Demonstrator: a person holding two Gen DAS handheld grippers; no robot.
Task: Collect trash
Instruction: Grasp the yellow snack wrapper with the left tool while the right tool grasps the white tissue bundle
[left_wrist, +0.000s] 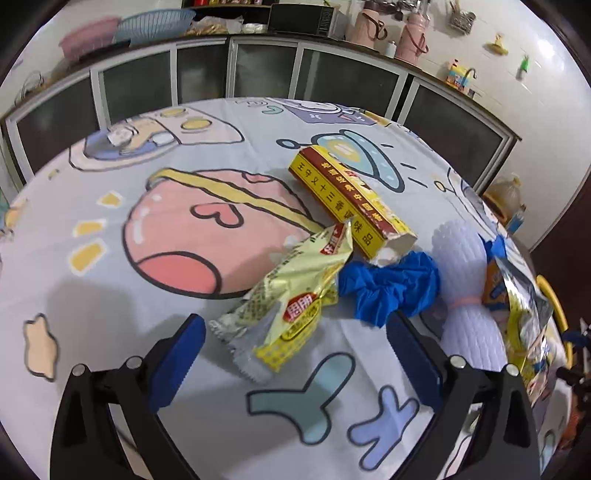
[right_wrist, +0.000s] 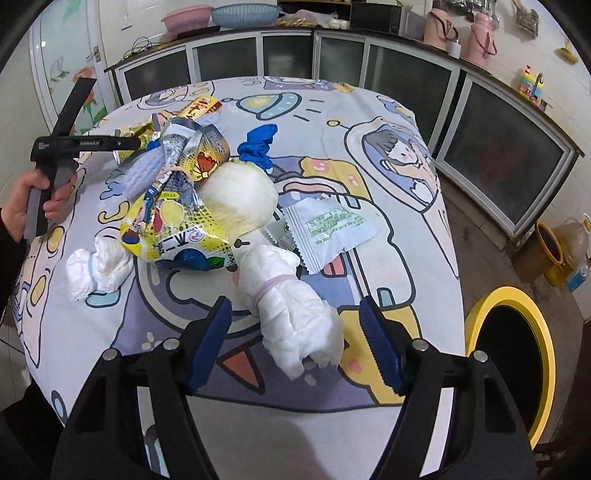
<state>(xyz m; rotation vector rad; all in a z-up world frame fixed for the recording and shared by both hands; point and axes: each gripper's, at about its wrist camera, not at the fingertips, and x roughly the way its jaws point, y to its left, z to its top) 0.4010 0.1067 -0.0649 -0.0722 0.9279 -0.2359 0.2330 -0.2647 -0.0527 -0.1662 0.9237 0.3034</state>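
My left gripper (left_wrist: 295, 336) is open, its fingers either side of the near end of a yellow-green snack wrapper (left_wrist: 291, 291) on the table. Beyond lie a yellow and red carton (left_wrist: 347, 199), a crumpled blue glove (left_wrist: 388, 288) and white foam netting (left_wrist: 461, 280). My right gripper (right_wrist: 295, 332) is open around the near end of another white foam net (right_wrist: 291, 314) tied with a pink band. Past it lie a yellow snack bag (right_wrist: 177, 232), a white and green wrapper (right_wrist: 328, 225) and a blue glove (right_wrist: 258, 147). A yellow-rimmed bin (right_wrist: 509, 358) stands on the floor at right.
The table wears a cartoon-print cloth (left_wrist: 184, 229). The left gripper's handle and the hand on it (right_wrist: 48, 173) show at the table's left edge. Glass-door cabinets (left_wrist: 258, 70) with basins and pink flasks on top line the back wall. Oil jugs (right_wrist: 569, 251) stand on the floor.
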